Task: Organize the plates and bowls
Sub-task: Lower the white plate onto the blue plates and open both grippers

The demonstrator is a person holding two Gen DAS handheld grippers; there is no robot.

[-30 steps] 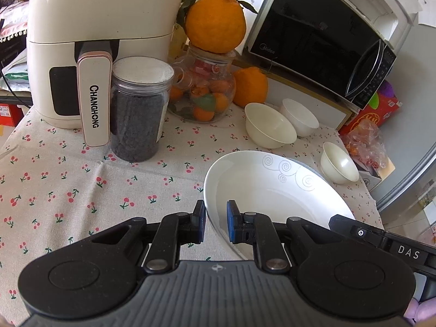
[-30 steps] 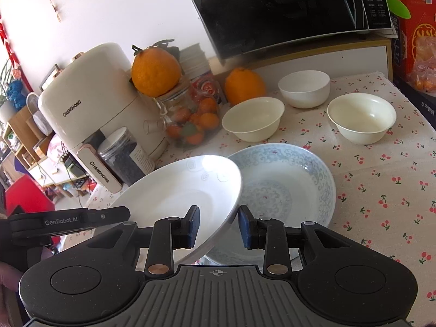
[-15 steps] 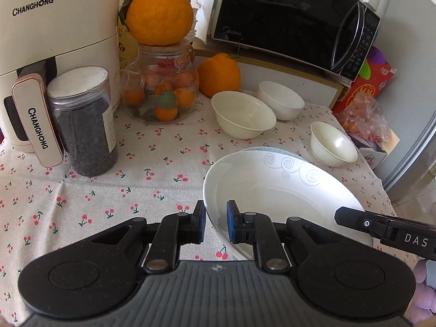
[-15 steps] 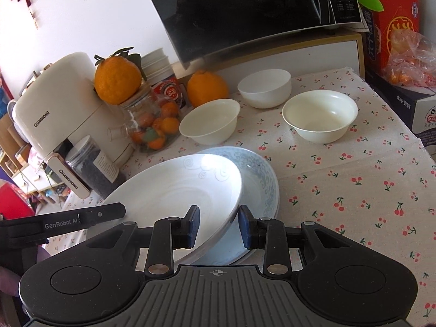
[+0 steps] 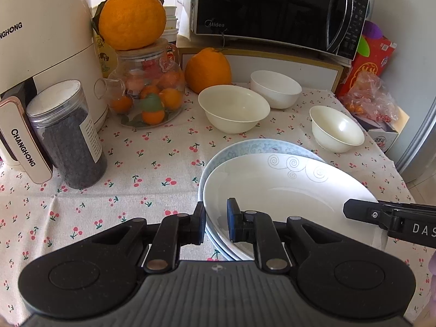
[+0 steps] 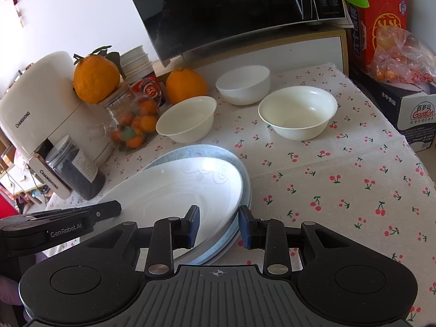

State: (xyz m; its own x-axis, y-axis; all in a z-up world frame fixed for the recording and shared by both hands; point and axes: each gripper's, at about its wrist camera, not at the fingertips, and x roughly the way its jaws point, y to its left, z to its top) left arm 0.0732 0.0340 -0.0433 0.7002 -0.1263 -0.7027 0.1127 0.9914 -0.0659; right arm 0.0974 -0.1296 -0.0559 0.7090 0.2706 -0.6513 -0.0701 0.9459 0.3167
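1. Cherry-printed tablecloth (image 5: 152,163) covers the table in the left wrist view, with an air fryer (image 5: 41,41), a dark jar (image 5: 68,133) and a microwave (image 5: 272,11) at the back.
2. In this same view the left gripper (image 5: 215,222) is pinching the near-left rim of the white plate (image 5: 286,190), one pad under the rim and one inside it, with only a narrow gap.
3. The white plate sits over the blue-patterned plate (image 5: 245,147), which lies on the cloth; a crescent of the blue one shows behind it.
4. Three bowls (image 5: 234,109) stand apart behind the plates, not yet stacked.
5. From the right wrist view, the right gripper (image 6: 218,227) has its jaws on either side of the plate rims at the near-right edge. I cannot tell if the pads really press, or if they take one rim or both.
6. The white plate (image 6: 174,190) seems a little tilted on the blue-patterned plate (image 6: 234,160), higher on its left side; whether it is fully seated is hard to judge.
7. To do this step well, I think both hands should lower together and keep the plate level, so it centres on the lower plate without sliding.
8. Then release gently, first one side, and pull the pads out along the rim so the stack is not dragged.
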